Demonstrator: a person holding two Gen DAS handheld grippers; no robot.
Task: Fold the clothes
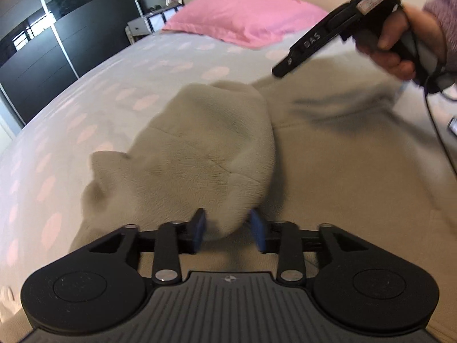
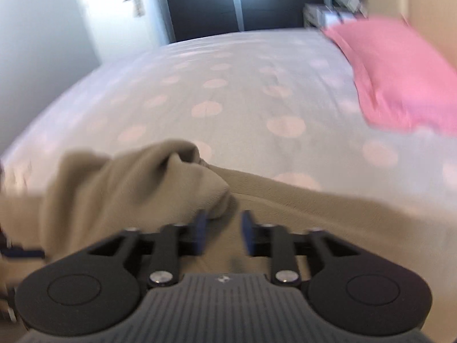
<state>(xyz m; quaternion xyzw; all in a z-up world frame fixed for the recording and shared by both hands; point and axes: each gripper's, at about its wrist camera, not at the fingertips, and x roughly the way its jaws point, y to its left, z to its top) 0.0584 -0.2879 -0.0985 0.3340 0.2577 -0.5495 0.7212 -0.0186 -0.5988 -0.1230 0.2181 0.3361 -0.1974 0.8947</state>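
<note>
Left gripper (image 1: 227,230) stands parted, a folded flap of the soft beige fleece garment (image 1: 217,154) lying loosely between its blue pads. Right gripper (image 2: 222,233) is parted and empty just above the same cloth. One fold looks laid; next comes regripping an edge. Spotted grey bedspread (image 2: 228,85) ahead lies free, pink pillow (image 2: 400,80) far right.
</note>
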